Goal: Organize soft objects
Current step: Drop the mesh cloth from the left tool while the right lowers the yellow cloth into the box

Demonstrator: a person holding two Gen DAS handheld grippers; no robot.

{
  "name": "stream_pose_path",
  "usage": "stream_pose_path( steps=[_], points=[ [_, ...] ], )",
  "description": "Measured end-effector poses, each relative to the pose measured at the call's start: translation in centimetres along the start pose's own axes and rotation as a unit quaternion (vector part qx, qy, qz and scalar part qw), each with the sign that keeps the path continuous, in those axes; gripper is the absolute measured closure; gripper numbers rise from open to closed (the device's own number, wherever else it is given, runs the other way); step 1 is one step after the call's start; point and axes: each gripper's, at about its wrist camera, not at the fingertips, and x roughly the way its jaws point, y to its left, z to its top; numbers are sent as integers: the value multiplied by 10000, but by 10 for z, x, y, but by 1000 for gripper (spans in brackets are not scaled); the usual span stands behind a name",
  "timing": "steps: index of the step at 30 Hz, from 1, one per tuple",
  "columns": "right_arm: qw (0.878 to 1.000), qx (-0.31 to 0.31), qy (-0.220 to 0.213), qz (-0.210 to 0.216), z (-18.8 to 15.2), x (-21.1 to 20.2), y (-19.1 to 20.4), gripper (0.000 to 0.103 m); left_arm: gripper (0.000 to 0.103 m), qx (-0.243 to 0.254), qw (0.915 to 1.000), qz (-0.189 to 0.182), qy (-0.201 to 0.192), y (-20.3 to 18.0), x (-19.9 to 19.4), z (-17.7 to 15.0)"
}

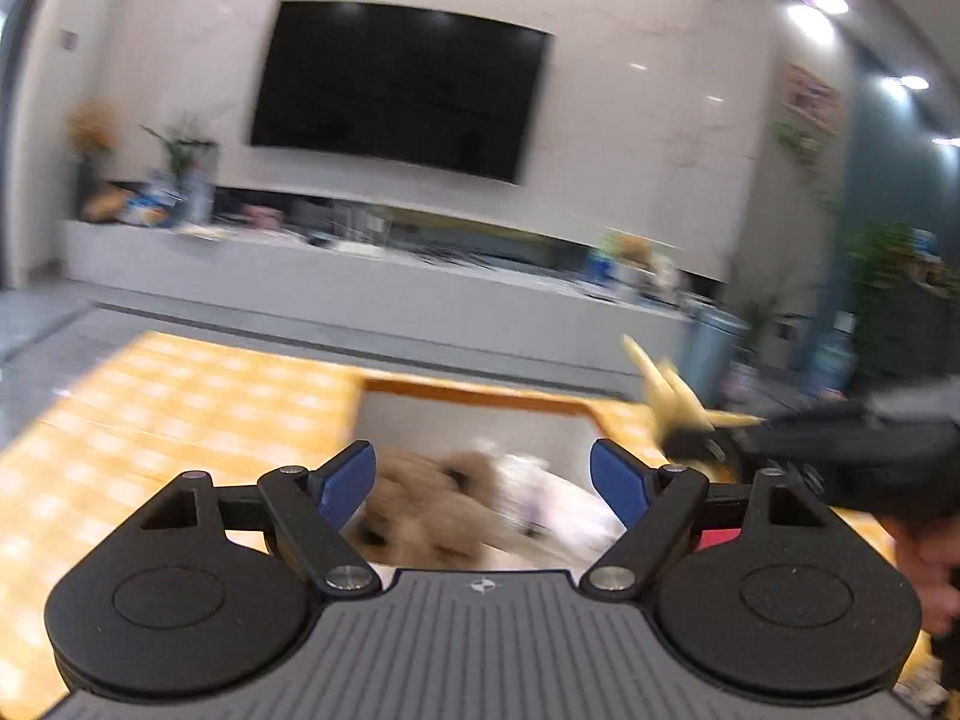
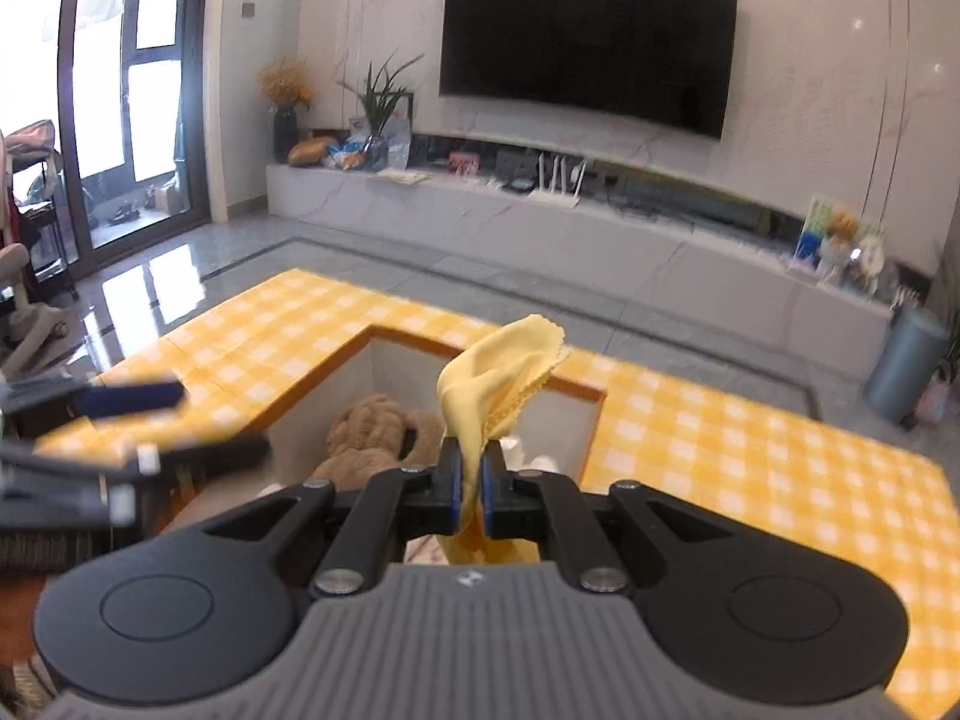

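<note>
Meanwhile right gripper (image 2: 472,483) pinched the limp, light yellow cloth (image 2: 504,372) mid-fold; left gripper (image 1: 483,480) gaped wide, empty, above the squashy plush bear (image 1: 420,510) — grab body.

Bright ceiling spotlights (image 1: 816,6), window (image 2: 120,60) glare on glossy floor (image 2: 156,282), heavy left-view motion blur, fisheye-bent edges.
</note>
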Motion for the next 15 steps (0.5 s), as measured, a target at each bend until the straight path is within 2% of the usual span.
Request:
stream_pose_path(
  steps=[3, 6, 9, 13, 15],
  points=[
    [9993, -154, 290, 185, -3, 12, 8, 99, 8, -139, 9996, 235, -76, 6, 1, 2],
    [9969, -260, 642, 362, -11, 31, 17, 99, 8, -72, 9972, 733, -157, 4, 10, 0],
    [9940, -142, 980, 473, -18, 53, 21, 98, 8, -169, 9953, 958, -10, 5, 16, -1],
    [9924, -127, 1142, 446, -24, 70, 27, 92, 8, -293, 9928, 1162, -38, 11, 10, 0],
    [9919, -100, 1211, 384, -25, 74, 28, 81, 8, -327, 9928, 1148, -69, 15, 10, -1]
  ],
)
